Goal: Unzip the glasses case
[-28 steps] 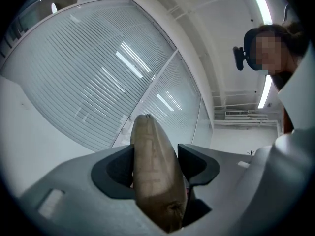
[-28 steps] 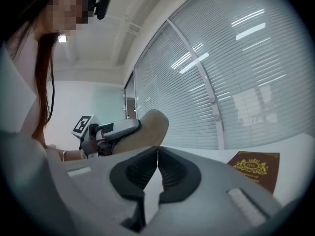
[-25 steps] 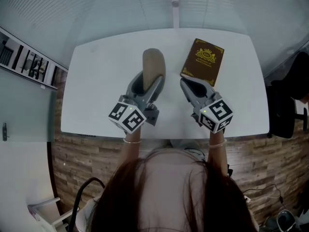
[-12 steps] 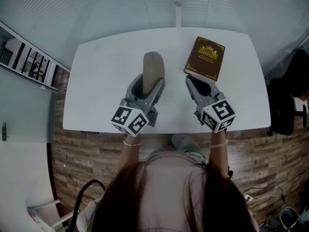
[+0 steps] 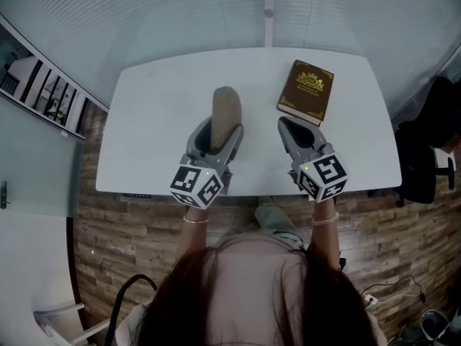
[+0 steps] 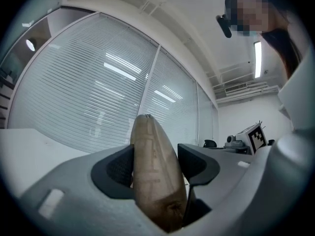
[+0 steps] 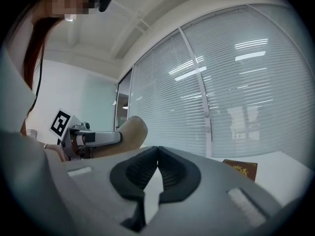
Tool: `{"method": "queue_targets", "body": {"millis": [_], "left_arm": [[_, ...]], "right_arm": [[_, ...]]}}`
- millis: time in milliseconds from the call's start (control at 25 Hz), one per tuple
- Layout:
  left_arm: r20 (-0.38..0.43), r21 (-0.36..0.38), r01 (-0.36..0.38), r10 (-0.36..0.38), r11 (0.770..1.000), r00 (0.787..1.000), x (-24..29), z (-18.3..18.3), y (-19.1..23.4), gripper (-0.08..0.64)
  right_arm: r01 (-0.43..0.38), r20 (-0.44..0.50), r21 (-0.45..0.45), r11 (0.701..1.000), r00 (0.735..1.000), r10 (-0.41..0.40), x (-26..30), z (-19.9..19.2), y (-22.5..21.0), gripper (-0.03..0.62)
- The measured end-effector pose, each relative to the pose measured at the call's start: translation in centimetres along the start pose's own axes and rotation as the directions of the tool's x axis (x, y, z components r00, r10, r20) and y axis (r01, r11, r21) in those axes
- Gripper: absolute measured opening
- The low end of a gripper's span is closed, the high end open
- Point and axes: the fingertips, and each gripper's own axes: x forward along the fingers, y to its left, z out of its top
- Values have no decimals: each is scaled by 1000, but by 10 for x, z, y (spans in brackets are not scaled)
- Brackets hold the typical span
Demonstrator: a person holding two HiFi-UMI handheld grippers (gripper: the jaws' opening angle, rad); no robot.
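left gripper (image 6: 156,162): jaws spread wide, pads clamped on the two broad faces of the glasses case (image 5: 226,107). the case stands on edge between them, with its narrow edge toward this gripper's camera and its far end projecting past the fingertips over the table (image 5: 158,121). right gripper (image 7: 157,157): jaws pressed together, nothing between them, beside the left one and apart from the case.

handling, as i judge it: the case looks light, with a moulded shell that keeps its shape under the clamp. its tan covering is matte, so slip should be low. hold on the broad faces, as now, and leave the edge seam free. my right gripper needs a fine pinch on the zip pull.

not resolved: no view shows the zip pull. a faint line runs along the near edge; i cannot confirm it is the zip. the near end of the case is buried in the jaw throat. whether the far end touches the table is unclear. beyond lies a brown book (image 5: 306,92), well clear.
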Motion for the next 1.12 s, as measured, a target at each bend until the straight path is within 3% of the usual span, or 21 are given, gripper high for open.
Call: {"method": "queue_targets", "body": {"millis": [520, 1120], "left_arm": [[-20, 78, -27, 28, 997, 999, -46, -1, -12, 276], [-1, 86, -49, 49, 995, 999, -95, 5, -21, 276]], "right_arm": [[23, -4, -40, 999, 1000, -23, -26, 1, 36, 3], [62, 13, -54, 997, 998, -61, -57, 3, 61, 3]]}}
